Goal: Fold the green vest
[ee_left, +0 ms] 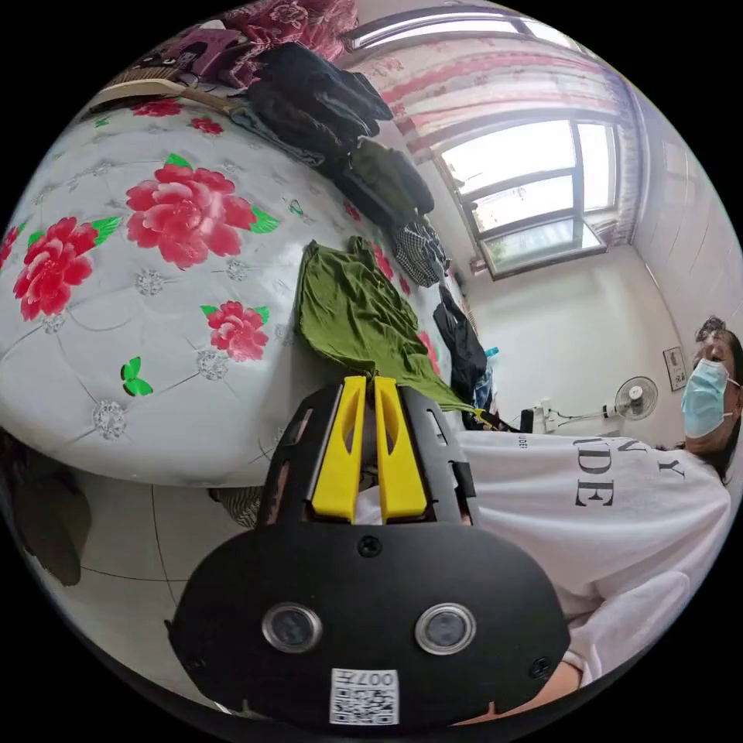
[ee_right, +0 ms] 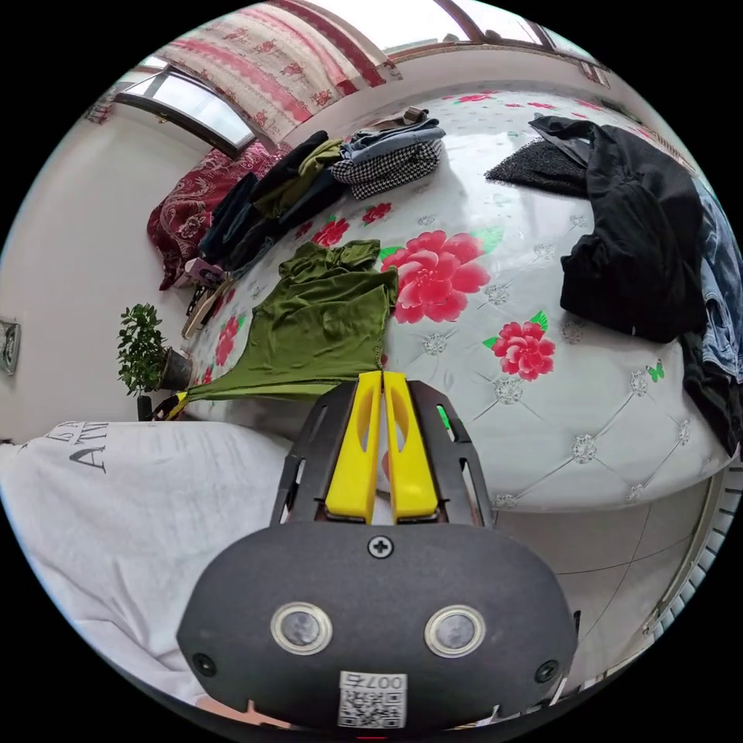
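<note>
Green vest (ee_left: 352,313) lies spread on the flowered white mattress (ee_left: 147,255), near the edge closest to the person, its straps pointing away and its hem pulled toward that edge. In the right gripper view the vest (ee_right: 321,321) looks mostly flat, with soft wrinkles and one hem corner drawn out into a long narrow point that reaches the left gripper (ee_right: 172,404), seen small beside the person's white shirt (ee_right: 124,511). That gripper appears to pinch the corner, though at this size the hold is hard to confirm. In the left gripper view the left gripper (ee_left: 370,381) has its yellow jaws nearly together, with green cloth running up to their tips; whether both jaws press on it cannot be told. The right gripper (ee_right: 382,375) has its jaws drawn close with only a thin slit between them, and nothing visible held; they sit in front of the vest's near hem.

A potted plant (ee_right: 143,352) stands on the floor by the wall, its pot holding a leafy green bush. Dark clothes (ee_right: 631,232) are heaped on the mattress, well apart from the vest, partly cut off at the edge. Another pile of garments (ee_left: 325,108) lies along the far side.
</note>
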A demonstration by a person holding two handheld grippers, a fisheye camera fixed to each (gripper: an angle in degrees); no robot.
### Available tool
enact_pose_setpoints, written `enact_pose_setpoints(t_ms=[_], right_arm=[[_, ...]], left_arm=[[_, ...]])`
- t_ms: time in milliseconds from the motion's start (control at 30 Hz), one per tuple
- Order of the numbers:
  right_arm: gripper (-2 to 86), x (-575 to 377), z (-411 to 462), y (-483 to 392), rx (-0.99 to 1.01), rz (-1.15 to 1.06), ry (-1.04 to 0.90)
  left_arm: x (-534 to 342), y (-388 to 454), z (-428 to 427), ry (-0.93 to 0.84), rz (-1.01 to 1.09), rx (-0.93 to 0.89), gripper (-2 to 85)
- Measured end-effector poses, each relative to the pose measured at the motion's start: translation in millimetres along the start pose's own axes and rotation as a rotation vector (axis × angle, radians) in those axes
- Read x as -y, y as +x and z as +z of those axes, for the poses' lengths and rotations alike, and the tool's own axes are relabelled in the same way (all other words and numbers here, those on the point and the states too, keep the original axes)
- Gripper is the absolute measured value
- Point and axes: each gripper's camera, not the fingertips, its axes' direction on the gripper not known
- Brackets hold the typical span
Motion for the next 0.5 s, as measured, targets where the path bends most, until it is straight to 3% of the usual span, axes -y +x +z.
enact_pose_setpoints(t_ms=[233,400,500], right_arm=[[-0.2,-2.3,-20.4,10.7,0.138,0.022,0.022],[-0.2,100.8,-45.5,-3.0,0.185,-0.018,0.113],[-0.2,169.6,-124.7,-52.5,0.245,-0.122,0.353]], left_arm=[[-3.9,-42.9,-37.3,0.119,-0.073,-0.069,-0.6],[108.8,-39.5,-38.2,0.162,-0.033,-0.088,-0.7],[196.4,21.5,-74.9,0.297,0.093,-0.13,-0.7]])
